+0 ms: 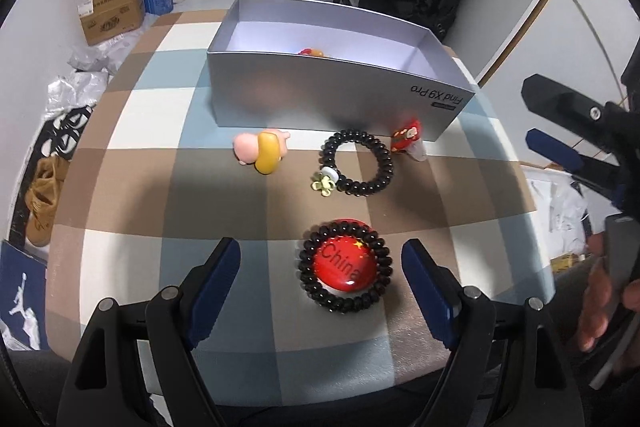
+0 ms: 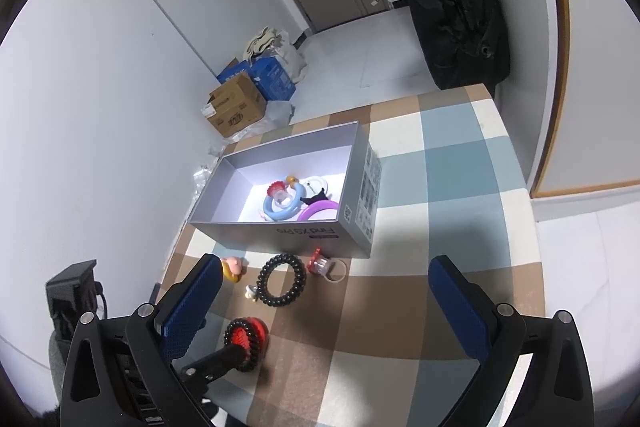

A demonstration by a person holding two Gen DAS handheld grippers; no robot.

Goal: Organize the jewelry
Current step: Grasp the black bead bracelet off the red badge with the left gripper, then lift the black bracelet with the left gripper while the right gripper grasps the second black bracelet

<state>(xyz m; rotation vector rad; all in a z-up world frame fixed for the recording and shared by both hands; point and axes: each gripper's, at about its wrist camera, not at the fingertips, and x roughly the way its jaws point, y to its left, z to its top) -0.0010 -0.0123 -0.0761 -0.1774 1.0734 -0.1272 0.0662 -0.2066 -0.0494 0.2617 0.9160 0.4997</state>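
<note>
A black beaded bracelet (image 1: 345, 267) rings a glossy red badge (image 1: 344, 263) lettered "China", lying on the checked surface (image 1: 160, 115) between the spread fingers of the left hand-held gripper (image 1: 320, 279), which is released. A second black bracelet (image 1: 356, 163) lies nearer the grey box (image 1: 320, 95). The right hand-held gripper (image 2: 324, 307) is also released, holding nothing.

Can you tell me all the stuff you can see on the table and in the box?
Silver cardboard box: 1, open, far side of checked tablecloth.
Rings inside box: blue, purple, white.
Black beaded bracelets: 2; one before box, one around red China badge.
Pink-and-yellow figure: 1, before box.
Red charm ring: 1, beside box.
Left hand-held gripper: open, nearest badge.
Right hand-held gripper: open, empty.
</note>
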